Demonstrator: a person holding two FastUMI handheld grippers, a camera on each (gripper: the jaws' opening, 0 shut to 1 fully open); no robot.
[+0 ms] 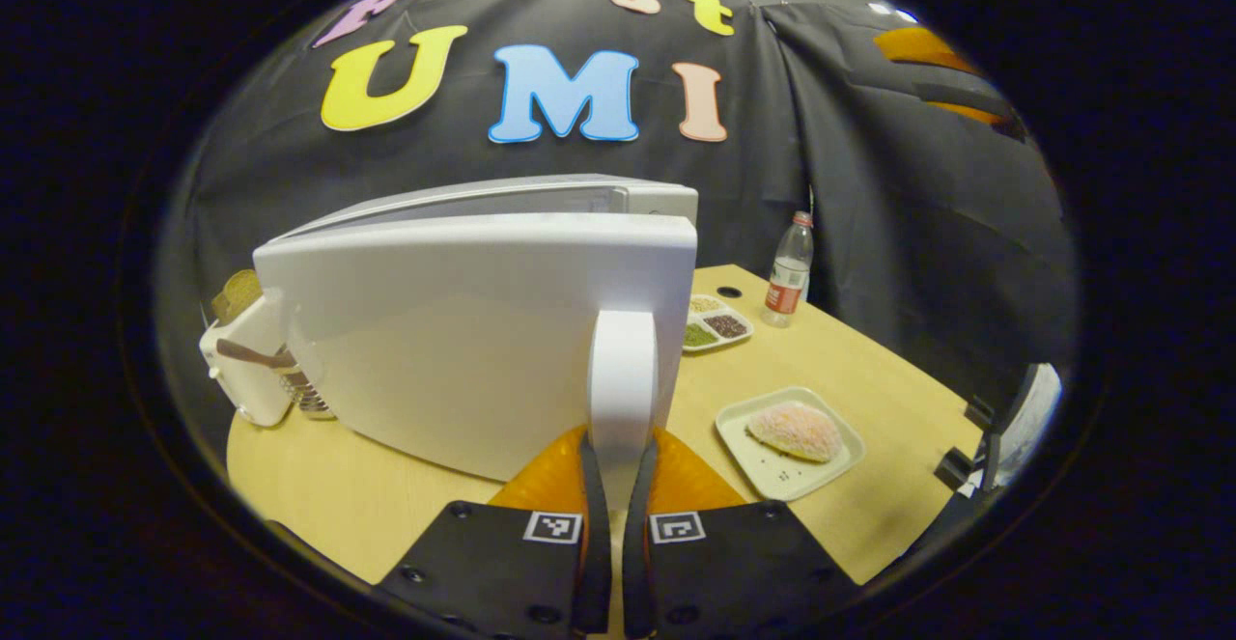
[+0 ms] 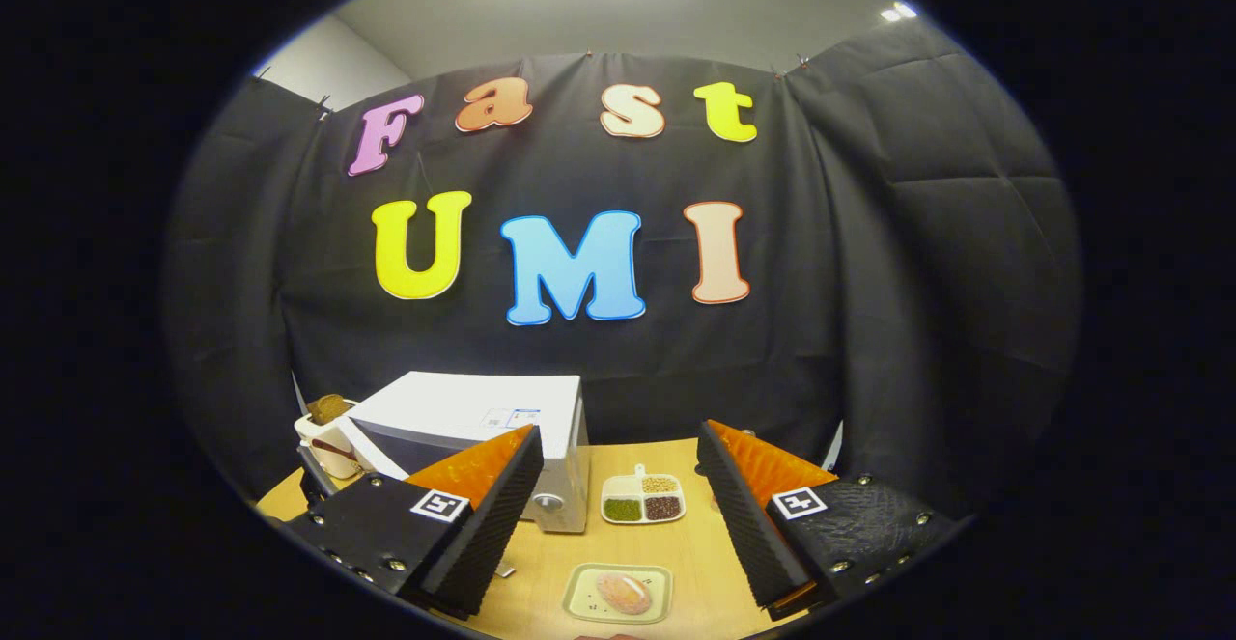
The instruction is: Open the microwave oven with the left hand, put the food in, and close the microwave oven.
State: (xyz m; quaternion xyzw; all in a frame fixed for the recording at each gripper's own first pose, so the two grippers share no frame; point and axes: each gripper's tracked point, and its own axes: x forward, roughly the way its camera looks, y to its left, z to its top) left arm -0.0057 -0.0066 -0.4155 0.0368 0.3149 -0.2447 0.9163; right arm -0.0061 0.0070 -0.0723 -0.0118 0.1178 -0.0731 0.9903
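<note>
At the microwave (image 1: 483, 331), your left gripper (image 1: 611, 486) pinches the door handle (image 1: 623, 379); swing wider, then right gripper (image 2: 618, 514), spread empty, fetches the food (image 2: 625, 592).

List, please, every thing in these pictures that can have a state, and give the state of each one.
microwave door: swung partly open
door handle: clamped between the left gripper's fingers
left gripper: shut on the door handle
right gripper: open, holding nothing
food: on its plate, on the table, not yet in the microwave
water bottle: upright, cap on
divided dish: compartments filled
</note>
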